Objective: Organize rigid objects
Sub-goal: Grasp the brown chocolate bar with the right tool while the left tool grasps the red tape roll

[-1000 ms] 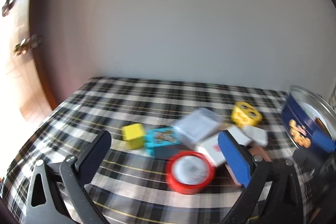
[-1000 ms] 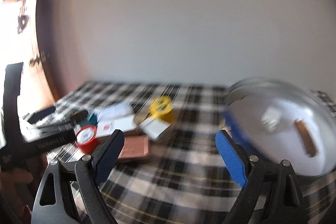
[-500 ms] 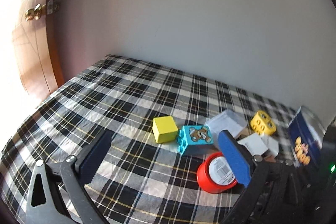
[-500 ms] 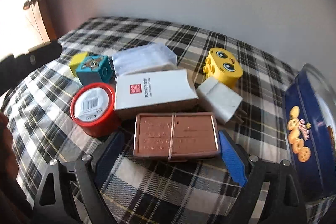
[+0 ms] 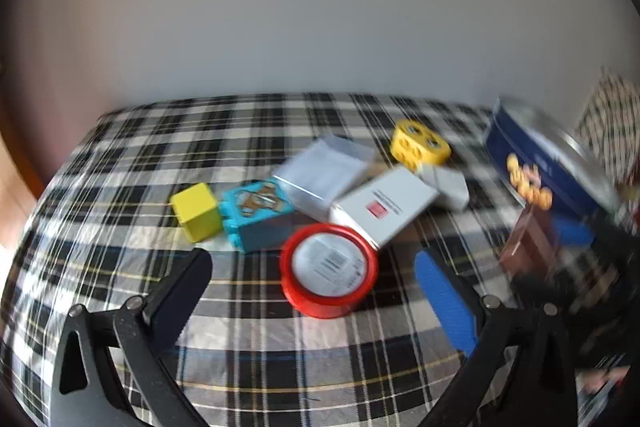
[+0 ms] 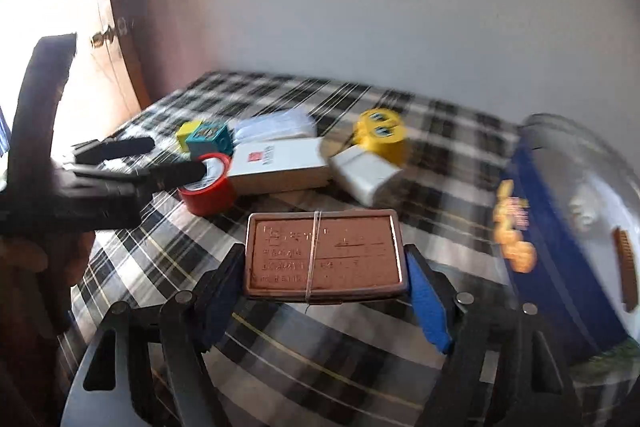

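Observation:
My right gripper [image 6: 324,259] has a flat brown case [image 6: 352,255] with a rubber band between its pads. The jaws are closing, both pads touch the case's ends, and it hangs just above the plaid cloth. In the left wrist view the case [image 5: 524,247] shows blurred beside the blue cookie tin [image 5: 536,175]. My left gripper [image 5: 310,257] is open, its fingers on either side of a red round box [image 5: 328,267] without touching it. Behind it lie a yellow cube [image 5: 196,213], a teal brick [image 5: 256,215], a clear box [image 5: 320,175], a white box [image 5: 384,207], a white charger [image 5: 448,183] and a yellow face brick [image 5: 420,147].
The open cookie tin [image 6: 528,227] stands at the right with a few small items inside. The plaid table [image 5: 120,155] meets a pale wall at the back. A wooden door [image 6: 80,27] is at the far left. A person's hand holds the left gripper [image 6: 160,159].
The right gripper's pads have closed onto the ends of the brown case and raised it off the cloth. The left gripper has swung right, so the red round box sits between its fingers.

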The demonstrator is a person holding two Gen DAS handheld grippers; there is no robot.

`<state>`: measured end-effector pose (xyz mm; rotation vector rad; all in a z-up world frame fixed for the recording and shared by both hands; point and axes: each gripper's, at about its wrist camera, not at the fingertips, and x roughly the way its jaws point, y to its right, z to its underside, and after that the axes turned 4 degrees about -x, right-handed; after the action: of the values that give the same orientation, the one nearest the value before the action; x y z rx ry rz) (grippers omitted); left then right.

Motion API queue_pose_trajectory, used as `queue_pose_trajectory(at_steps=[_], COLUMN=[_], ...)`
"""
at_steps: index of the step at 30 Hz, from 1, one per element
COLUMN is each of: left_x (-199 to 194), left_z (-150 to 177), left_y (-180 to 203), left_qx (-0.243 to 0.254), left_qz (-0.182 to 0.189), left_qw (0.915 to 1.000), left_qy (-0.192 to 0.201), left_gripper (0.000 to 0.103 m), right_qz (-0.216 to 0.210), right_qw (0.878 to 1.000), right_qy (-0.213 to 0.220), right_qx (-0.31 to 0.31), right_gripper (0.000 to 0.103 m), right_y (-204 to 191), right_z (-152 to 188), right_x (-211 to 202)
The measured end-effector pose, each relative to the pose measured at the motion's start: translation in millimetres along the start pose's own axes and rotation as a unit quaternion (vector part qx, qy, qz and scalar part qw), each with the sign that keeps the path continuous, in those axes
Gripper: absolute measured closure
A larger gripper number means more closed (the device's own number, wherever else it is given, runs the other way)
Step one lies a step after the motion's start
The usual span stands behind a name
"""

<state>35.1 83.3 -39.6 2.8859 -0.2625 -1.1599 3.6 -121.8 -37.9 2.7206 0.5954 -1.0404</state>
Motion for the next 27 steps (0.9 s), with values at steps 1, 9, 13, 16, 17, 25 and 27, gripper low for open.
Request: queue_pose_trajectory(at_steps=[1,9,13,16,17,25,27], left_x=[3,29,32,38,39,36,35], left_z=[1,-2,-3,-4,-5,-6,-6], left_y=[3,-7,2,3,4,3,0], left_qx=[0.009,-0.041,-0.032,-0.037,-0.036,-0.040,-0.051], left_qz=[-0.008,-0.009,-0.030,-0.039,-0.040,-0.037,-0.031], left_qw=[0.9999,0.9967,0.9964,0.9958,0.9958,0.9964,0.9963], left_qy=[-0.006,-0.069,-0.072,-0.073,-0.075,-0.065,-0.062], left_gripper=[0.003,0.030,0.030,0.028,0.024,0.049,0.049], right_qz=[0.007,-0.001,-0.011,-0.005,-0.003,0.009,0.007], right_qw=[1.000,0.999,0.998,0.999,0.999,0.999,0.999], right_qy=[0.008,-0.003,-0.005,-0.002,-0.001,0.024,0.038], right_qx=[0.002,0.048,0.059,0.051,0.048,0.032,0.036], right_gripper=[0.025,0.025,0.025,0.025,0.025,0.025,0.025], right_y=[4,25,27,23,22,18,21], right_z=[1,-3,1,2,2,1,1], right_x=[-4,-1,-3,-4,-4,-11,-16])
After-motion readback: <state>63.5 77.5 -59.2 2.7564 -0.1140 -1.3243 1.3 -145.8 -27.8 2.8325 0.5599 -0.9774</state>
